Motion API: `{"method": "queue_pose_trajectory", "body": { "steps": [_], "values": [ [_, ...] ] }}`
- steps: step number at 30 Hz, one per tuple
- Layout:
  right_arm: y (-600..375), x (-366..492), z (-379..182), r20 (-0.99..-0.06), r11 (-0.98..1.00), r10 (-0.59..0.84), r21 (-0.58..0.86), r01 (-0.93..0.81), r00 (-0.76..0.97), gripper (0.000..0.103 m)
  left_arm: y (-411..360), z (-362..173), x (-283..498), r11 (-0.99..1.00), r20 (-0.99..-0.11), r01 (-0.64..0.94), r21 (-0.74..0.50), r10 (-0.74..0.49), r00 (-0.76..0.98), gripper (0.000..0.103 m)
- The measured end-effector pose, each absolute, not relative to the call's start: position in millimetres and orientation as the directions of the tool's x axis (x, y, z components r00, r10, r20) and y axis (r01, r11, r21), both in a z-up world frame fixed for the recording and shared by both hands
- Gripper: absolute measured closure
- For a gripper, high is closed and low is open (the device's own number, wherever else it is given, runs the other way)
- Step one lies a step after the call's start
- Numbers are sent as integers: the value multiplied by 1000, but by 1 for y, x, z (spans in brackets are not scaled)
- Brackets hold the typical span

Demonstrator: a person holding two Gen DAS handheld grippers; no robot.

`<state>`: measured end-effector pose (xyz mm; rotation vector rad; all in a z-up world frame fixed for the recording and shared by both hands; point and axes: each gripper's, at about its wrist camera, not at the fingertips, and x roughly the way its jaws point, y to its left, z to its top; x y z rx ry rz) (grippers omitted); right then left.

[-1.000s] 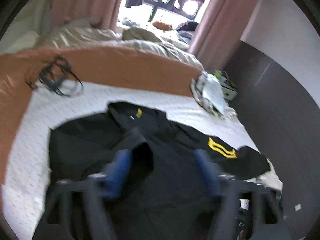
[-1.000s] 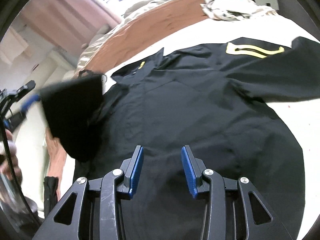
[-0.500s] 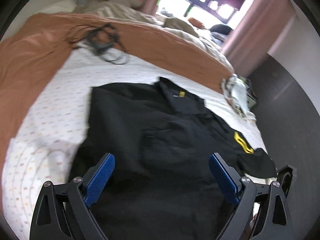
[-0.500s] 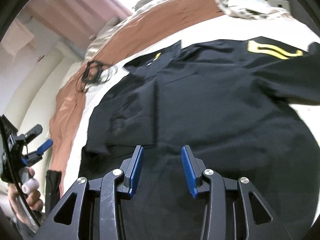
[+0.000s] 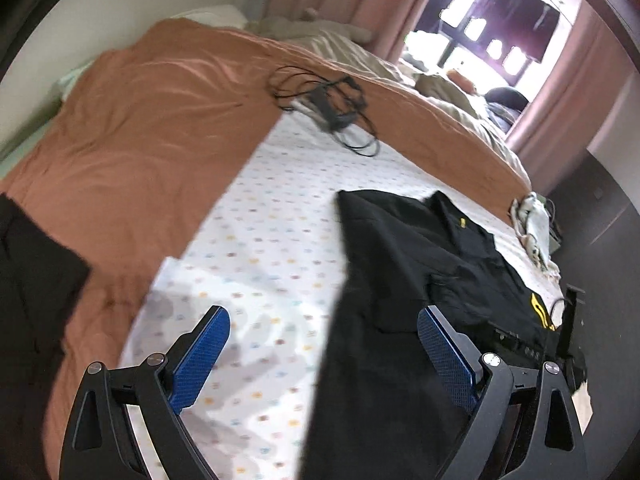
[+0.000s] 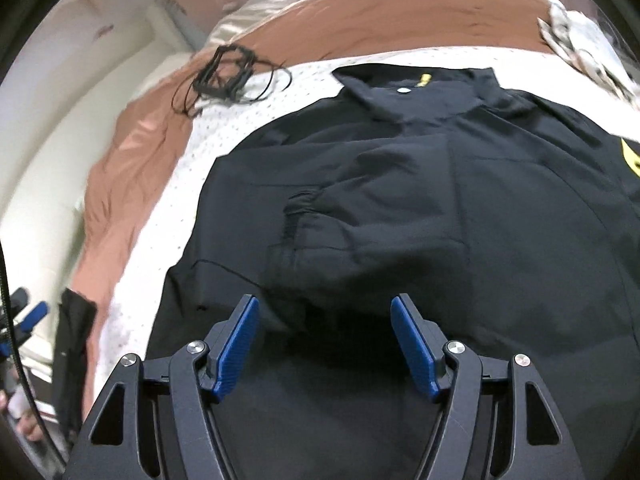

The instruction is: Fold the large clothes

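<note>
A black shirt [image 6: 460, 208] with yellow marks lies spread on the white dotted sheet [image 5: 280, 248], collar at the far end, its left sleeve folded in over the body. My right gripper [image 6: 325, 320] hovers over the shirt's lower part; its jaws are opening and nothing is pinched between the blue pads. My left gripper [image 5: 322, 330] stands wide open above the shirt's left edge [image 5: 344, 320], half over bare sheet, holding nothing. The left gripper [image 6: 30, 316] also shows at the far left edge of the right wrist view.
An orange-brown blanket [image 5: 160, 128] covers the left and far side of the bed. A tangle of black cable [image 5: 328, 104] lies beyond the shirt. A pale crumpled cloth [image 5: 534, 224] sits at the bed's far right corner. Dark fabric [image 5: 36, 280] hangs at the left.
The left gripper let go of the sleeve, which now lies folded over the shirt, then swung left to the shirt's edge. The right gripper's jaws have widened and it shifted left.
</note>
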<state>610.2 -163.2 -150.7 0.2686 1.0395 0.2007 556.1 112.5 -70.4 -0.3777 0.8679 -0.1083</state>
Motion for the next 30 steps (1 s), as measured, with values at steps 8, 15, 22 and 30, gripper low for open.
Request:
{"method": "queue_pose_trajectory", "body": {
  "steps": [8,15,22,30],
  "values": [
    [-113,651,-174,-878,978,206,203,-54,432,35,153,-94,550,922,-748,-122,-367,-214,628,8],
    [-91,662,-208,-920,998,43,22,-60,390,34,172,-99,547,918,-754,-149,-367,-199,626,8],
    [-119,652,-175,-903,995,91,64,-80,420,76,149,-95,549,914,-740,-119,-388,-233,631,8],
    [-193,626,-110,-852,989,138,144,-28,506,77,101,-91,557,913,-728,-59,-403,-281,625,8]
  ]
}}
